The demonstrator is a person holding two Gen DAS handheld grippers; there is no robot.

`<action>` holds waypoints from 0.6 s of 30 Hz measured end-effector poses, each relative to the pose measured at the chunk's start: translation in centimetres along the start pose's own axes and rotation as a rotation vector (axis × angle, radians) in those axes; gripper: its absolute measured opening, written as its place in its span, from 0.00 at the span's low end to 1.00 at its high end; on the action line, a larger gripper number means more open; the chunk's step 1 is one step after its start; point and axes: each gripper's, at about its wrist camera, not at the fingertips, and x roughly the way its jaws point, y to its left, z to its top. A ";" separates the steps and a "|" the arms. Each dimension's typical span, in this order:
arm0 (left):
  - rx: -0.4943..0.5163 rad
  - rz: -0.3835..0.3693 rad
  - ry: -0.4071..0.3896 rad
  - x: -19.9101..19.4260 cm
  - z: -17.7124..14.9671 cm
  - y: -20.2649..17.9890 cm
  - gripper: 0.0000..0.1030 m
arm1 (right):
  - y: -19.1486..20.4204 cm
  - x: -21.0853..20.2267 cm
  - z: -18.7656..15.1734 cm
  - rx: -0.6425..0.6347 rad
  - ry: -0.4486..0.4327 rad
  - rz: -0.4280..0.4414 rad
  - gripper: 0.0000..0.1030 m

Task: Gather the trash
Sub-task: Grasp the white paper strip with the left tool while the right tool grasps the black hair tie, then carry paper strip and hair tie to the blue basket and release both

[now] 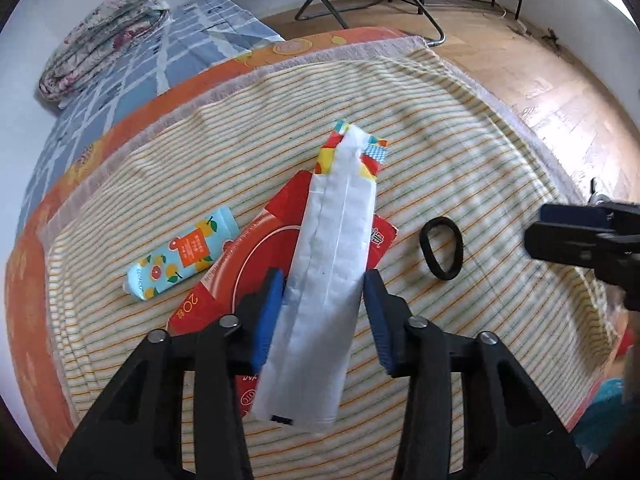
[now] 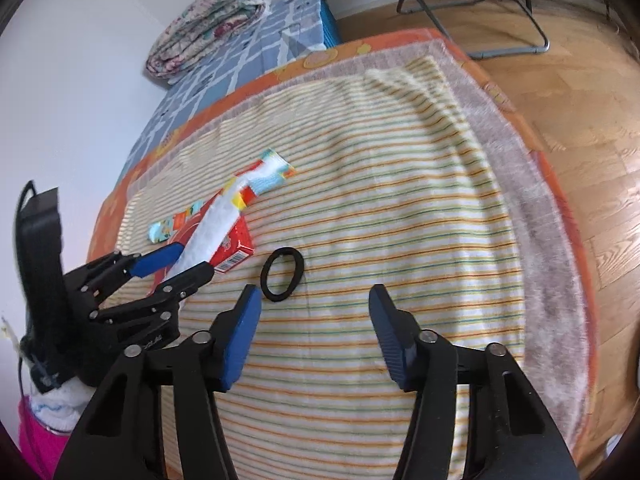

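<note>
Now, left claw: our left claw (image 1: 324, 296) stands around the long white paper wrapper with a colourful printed end (image 1: 332, 240) — the blue pads (image 1: 266, 320) sit at its two edges, but we cannot tell whether they press it or only bracket it.
Right claw: our right claw (image 2: 314, 320) is spread wide and holds nothing, hovering over the striped yellow blanket (image 2: 400, 220).
Trash position: the wrapper lies across the flat red cardboard box (image 1: 256, 240); the small pale-blue juice carton with orange fruit print (image 1: 182, 256) rests just beside the box on the blanket, apart from both claws.
Other item: the black elastic hair band (image 2: 282, 276) lies just ahead of the right claw's left finger — we judge it not trash.
Surface: the blanket covers a bed with an orange sheet (image 1: 40, 240).
Risk, grip: thin paper may buckle or slide out if the pads close on the edges only.
Risk, drag: lifting could pull the red box along, or nudge the carton.
Risk, mix-up: the right claw could snag the band by mistake.
</note>
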 end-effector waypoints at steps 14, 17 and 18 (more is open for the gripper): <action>-0.128 -0.089 -0.028 -1.2 -0.8 2.5 0.21 | 3.1 5.4 0.7 -0.107 0.051 -0.196 0.10; -0.135 -0.087 -0.035 -1.8 -1.2 2.7 0.21 | 3.5 5.2 0.6 -0.134 0.039 -0.205 0.03; -0.140 -0.087 -0.040 -2.1 -1.3 2.8 0.21 | 3.5 5.0 0.6 -0.134 0.034 -0.202 0.03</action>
